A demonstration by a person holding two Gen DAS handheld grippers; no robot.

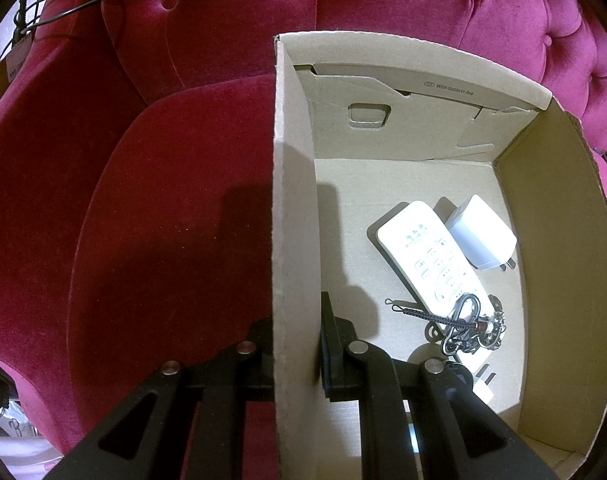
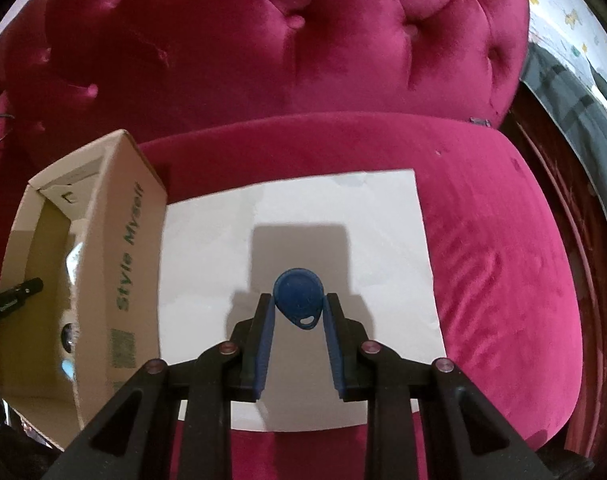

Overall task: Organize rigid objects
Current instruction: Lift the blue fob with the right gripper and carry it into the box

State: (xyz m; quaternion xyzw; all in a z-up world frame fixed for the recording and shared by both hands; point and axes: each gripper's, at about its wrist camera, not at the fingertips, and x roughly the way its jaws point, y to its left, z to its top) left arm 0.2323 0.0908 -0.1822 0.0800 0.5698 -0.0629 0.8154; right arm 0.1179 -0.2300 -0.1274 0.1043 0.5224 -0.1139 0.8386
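While the right tongs [image 2: 297, 312] pinch the blue teardrop plastic key fob [image 2: 299, 296] by its broad sides above the white paper sheet [image 2: 207, 240], light, stiff and likely slippery, the left tongs [image 1: 297, 360] clamp the brown cardboard box [image 1: 293, 208] wall.

Left wrist view: looks steeply down from close above the left wall of a cardboard box [image 1: 293, 240], the wall splitting the picture, red sofa seat [image 1: 175, 240] to its left and the box floor to its right. Right wrist view: also tilted steeply down, a little farther off, over a white sheet [image 2: 303, 208] on the seat, facing the tufted backrest [image 2: 283, 40]. Shared ground: the box, at the left edge of the right view, and the sofa.
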